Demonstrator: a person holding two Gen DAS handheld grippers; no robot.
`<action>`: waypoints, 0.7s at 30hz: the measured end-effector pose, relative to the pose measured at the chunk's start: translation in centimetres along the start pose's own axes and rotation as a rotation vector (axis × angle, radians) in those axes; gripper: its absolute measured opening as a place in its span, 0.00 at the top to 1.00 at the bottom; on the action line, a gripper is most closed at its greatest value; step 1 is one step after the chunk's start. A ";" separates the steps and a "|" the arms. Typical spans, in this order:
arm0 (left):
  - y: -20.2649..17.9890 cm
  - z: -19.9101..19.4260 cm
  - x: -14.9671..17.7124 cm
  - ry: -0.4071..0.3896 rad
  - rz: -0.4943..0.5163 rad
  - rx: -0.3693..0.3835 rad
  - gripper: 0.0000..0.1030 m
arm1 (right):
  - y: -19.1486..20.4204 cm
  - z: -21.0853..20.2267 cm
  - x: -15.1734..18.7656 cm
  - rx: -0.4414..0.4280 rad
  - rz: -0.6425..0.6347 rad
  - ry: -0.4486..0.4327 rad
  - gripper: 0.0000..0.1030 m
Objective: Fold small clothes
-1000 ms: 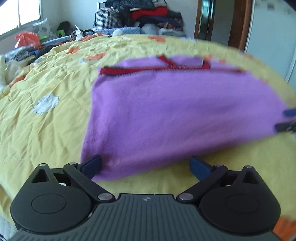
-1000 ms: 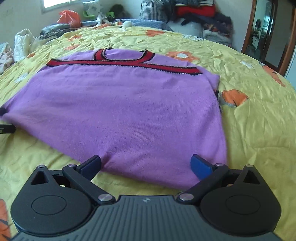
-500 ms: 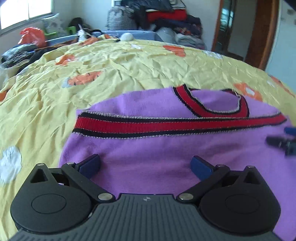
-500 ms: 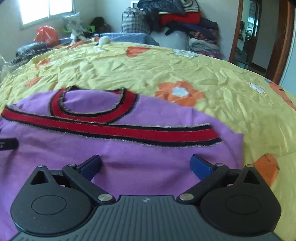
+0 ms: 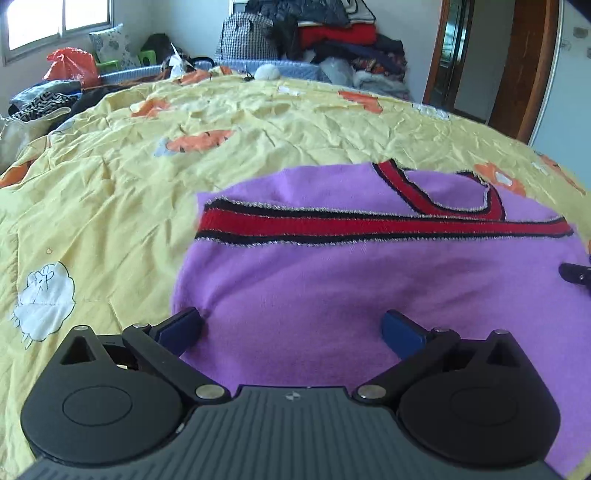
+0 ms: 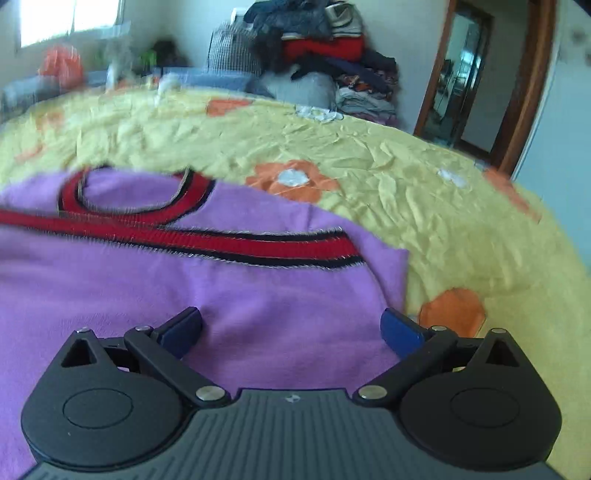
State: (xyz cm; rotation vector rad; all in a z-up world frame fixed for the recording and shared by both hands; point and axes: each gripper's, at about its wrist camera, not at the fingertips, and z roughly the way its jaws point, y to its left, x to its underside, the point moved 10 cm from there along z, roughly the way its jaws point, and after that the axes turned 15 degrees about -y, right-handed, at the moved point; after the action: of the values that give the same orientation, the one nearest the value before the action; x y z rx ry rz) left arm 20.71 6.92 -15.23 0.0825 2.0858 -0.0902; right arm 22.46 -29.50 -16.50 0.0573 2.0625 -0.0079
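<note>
Two hand-held grippers hang low over a bed, each with its blue-padded fingers spread wide apart and nothing between them. The left hand-held gripper (image 5: 291, 328) sits over the near left part of a purple sweater (image 5: 369, 295), its left finger (image 5: 181, 328) at the garment's left edge. The right hand-held gripper (image 6: 291, 328) is over the near right part of the same sweater (image 6: 147, 295), its right finger (image 6: 400, 328) beside the right edge; a dark bit of it shows at the far right of the left wrist view.

That sweater lies flat on a yellow bedspread (image 5: 110, 206), with a red band edged in black (image 5: 369, 225) running across it and a red neckline loop (image 6: 136, 199) beyond.

Crumpled all over, the bedspread carries orange flower prints (image 6: 291, 181) and a white sheep figure (image 5: 44, 299). Past the bed a heap of clothes (image 5: 332, 37) is stacked against the wall next to a checked bag (image 5: 247, 37). An orange plastic bag (image 5: 70, 68) sits under a bright window (image 5: 55, 22) at the left. A brown wooden door frame (image 5: 524, 70) stands at the right. The right wrist view is blurred toward its left side.
</note>
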 end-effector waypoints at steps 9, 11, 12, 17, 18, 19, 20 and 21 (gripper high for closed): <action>-2.3 -3.5 0.3 0.027 -0.037 -0.010 0.00 | 3.1 -6.4 1.7 -0.069 -0.012 -0.021 0.00; -2.8 -3.8 1.2 0.022 -0.008 -0.026 0.00 | 2.7 -6.1 2.7 -0.003 -0.098 -0.012 0.00; -2.9 -3.7 1.7 0.022 -0.001 -0.025 0.00 | 2.1 -6.0 2.7 -0.011 -0.079 -0.035 0.00; -2.3 -3.7 1.7 0.009 -0.011 -0.043 0.00 | -1.3 -6.1 2.7 0.007 0.086 0.001 0.00; -2.2 -3.8 1.6 0.012 -0.021 -0.045 0.00 | -1.2 -6.8 2.5 0.001 0.105 -0.009 0.00; -2.2 -3.9 1.6 0.015 -0.029 -0.045 0.00 | -0.9 -7.6 2.4 -0.002 0.107 -0.024 0.00; -2.2 -4.0 1.6 0.017 -0.029 -0.045 0.00 | -0.4 -8.3 2.3 -0.007 0.093 -0.036 0.00; -2.2 -4.2 1.6 0.017 -0.028 -0.047 0.00 | 0.3 -9.0 2.3 -0.016 0.083 -0.045 0.00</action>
State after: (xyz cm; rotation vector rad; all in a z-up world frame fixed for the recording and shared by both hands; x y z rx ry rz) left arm 16.05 5.19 -14.48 0.0253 2.1049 -0.0574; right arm 13.45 -28.83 -14.26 0.1310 2.0135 0.0583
